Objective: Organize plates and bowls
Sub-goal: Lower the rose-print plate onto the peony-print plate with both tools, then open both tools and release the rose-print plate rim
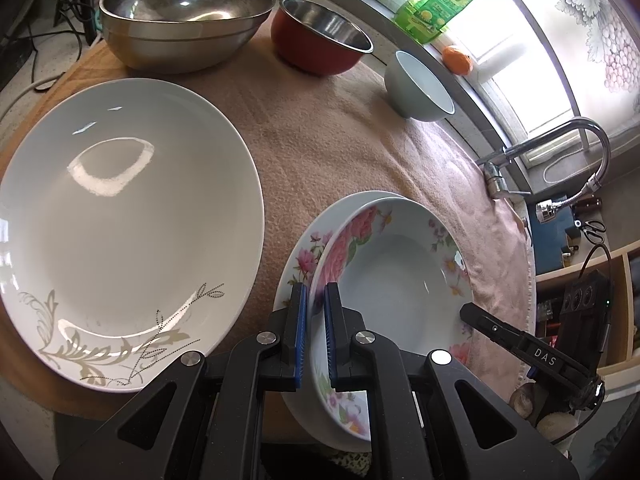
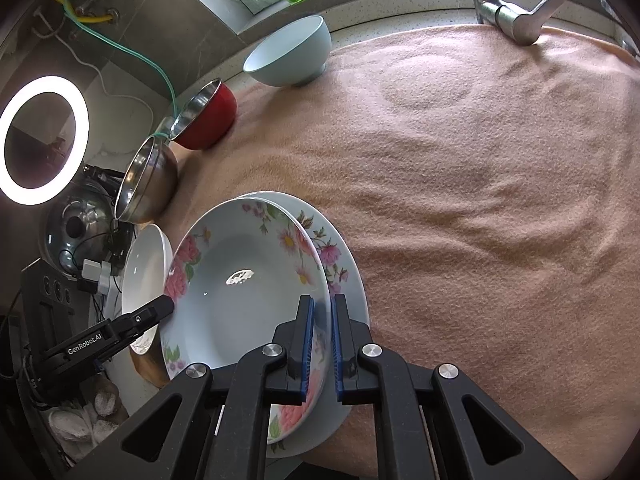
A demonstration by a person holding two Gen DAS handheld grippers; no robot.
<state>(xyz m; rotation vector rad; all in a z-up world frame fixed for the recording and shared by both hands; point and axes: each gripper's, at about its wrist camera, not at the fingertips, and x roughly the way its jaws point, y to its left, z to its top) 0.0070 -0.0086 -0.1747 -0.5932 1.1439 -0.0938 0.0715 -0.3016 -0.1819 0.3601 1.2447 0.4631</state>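
Grippers on both sides pinch one floral deep plate (image 1: 384,276): the left gripper (image 1: 315,300) is clenched on its left rim, the right gripper (image 2: 321,312) on the opposite rim. The plate faces up, slightly tilted, over a second floral plate (image 2: 348,280) beneath it. Round, it has no long axis. Both sit on a pink towel (image 2: 480,200) covering the counter, beside a large white plate (image 1: 120,216). Farther back stand a steel bowl (image 1: 184,20), a red bowl (image 1: 320,36) and a pale blue bowl (image 1: 420,88), near a faucet (image 2: 516,12) and a bright window.
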